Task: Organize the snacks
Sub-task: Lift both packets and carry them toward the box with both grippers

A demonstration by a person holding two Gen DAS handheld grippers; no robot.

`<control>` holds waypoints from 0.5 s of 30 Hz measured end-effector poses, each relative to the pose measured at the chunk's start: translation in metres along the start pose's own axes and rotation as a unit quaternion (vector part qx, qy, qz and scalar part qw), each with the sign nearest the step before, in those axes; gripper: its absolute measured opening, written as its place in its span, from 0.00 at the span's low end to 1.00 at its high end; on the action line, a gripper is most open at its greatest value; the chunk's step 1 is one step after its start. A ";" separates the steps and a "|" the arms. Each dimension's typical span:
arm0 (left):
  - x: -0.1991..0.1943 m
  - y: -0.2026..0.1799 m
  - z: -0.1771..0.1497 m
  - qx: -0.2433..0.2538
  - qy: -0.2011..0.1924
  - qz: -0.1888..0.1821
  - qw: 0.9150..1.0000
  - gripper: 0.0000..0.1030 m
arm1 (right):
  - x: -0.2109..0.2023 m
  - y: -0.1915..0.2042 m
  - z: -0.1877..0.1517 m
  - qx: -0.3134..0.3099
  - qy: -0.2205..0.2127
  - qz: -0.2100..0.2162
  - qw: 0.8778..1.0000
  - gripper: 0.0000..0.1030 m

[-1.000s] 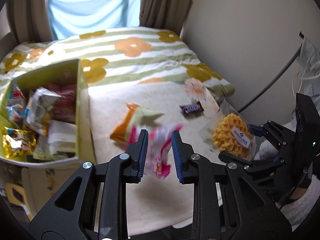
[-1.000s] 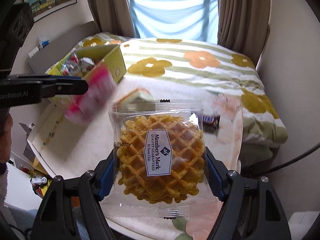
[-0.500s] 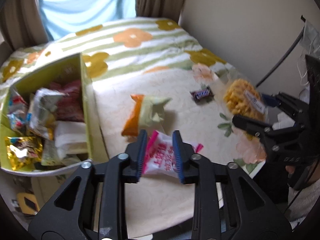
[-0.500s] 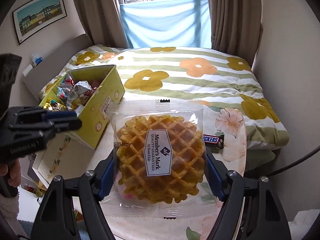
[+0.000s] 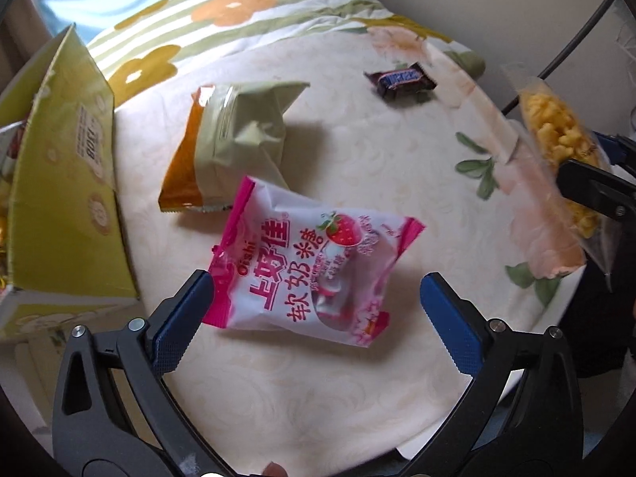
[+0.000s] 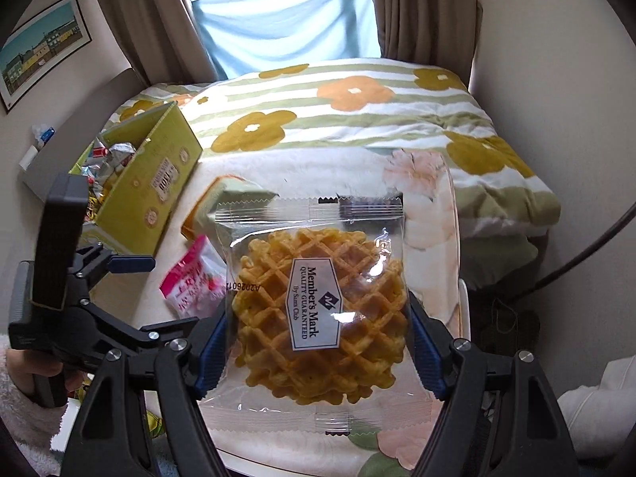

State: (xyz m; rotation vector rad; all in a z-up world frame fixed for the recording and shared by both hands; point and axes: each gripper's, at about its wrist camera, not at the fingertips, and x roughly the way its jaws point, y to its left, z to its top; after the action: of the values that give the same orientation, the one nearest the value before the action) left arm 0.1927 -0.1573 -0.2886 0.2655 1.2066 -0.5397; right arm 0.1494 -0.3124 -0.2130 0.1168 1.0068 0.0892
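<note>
Cream cloth with a faint swirl pattern and pale pink flowers (image 5: pixel 302 393) covers the near part of the bed, and beyond it lies a quilt (image 6: pixel 357 107) striped green and white with orange and mustard blossoms. At the far end a light blue sheet (image 6: pixel 286 28) hangs across the window between brown curtains (image 6: pixel 159 20), and a framed picture of coloured houses (image 6: pixel 39 47) hangs on the left wall. A yellow-green cardboard box (image 5: pixel 59 206) stands at the left edge of the cloth, crowded with wrapped snacks. On the cloth, just right of the box, lies a green and orange packet (image 5: pixel 230 147), and farther right a small dark chocolate bar (image 5: pixel 401 79) lies alone. The left gripper (image 5: pixel 316 310) points steeply down with its jaws opening wide; the pink strawberry candy bag (image 5: pixel 310 266) lies flat on the cloth between them, its left edge close against the left blue pad (image 5: pixel 179 326), the right pad well clear of it, so nothing is clamped. The right gripper (image 6: pixel 318 349) is closed on the clear-wrapped waffle (image 6: pixel 322 314), its blue pads pressing both sides of the wrapper and holding it above the near right part of the cloth. A hand (image 6: pixel 35 373) in a fuzzy white sleeve grips the left tool's handle.
</note>
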 end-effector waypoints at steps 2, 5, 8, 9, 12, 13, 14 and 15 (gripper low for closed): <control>0.015 0.002 -0.002 0.000 0.004 0.003 1.000 1.00 | 0.007 -0.004 -0.005 0.002 0.007 0.000 1.000 0.72; 0.035 0.007 -0.004 -0.003 0.009 -0.001 1.000 1.00 | 0.017 -0.008 -0.012 0.006 0.014 0.003 1.000 0.72; 0.055 0.010 -0.007 -0.004 0.017 -0.003 1.000 1.00 | 0.025 -0.009 -0.015 0.006 0.019 0.006 1.000 0.72; 0.060 0.009 -0.007 0.001 0.016 0.002 1.000 1.00 | 0.027 -0.009 -0.016 0.005 0.020 0.007 1.000 0.72; 0.067 0.006 -0.006 0.024 0.008 0.013 1.000 1.00 | 0.032 -0.007 -0.017 0.003 0.022 0.010 1.000 0.72; 0.071 0.003 -0.008 0.032 0.006 0.016 0.999 1.00 | 0.033 -0.006 -0.017 0.003 0.022 0.010 1.000 0.72; 0.072 0.001 -0.010 0.039 0.004 0.020 0.999 0.98 | 0.034 -0.006 -0.018 0.001 0.022 0.011 1.000 0.72; 0.072 -0.001 -0.012 0.041 -0.001 0.017 0.999 0.94 | 0.034 -0.005 -0.018 0.000 0.023 0.011 1.000 0.72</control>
State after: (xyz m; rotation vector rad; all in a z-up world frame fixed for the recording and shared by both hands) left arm 0.2011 -0.1705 -0.3600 0.3540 1.1780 -0.5602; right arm 0.1526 -0.3122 -0.2519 0.1259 1.0515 0.1125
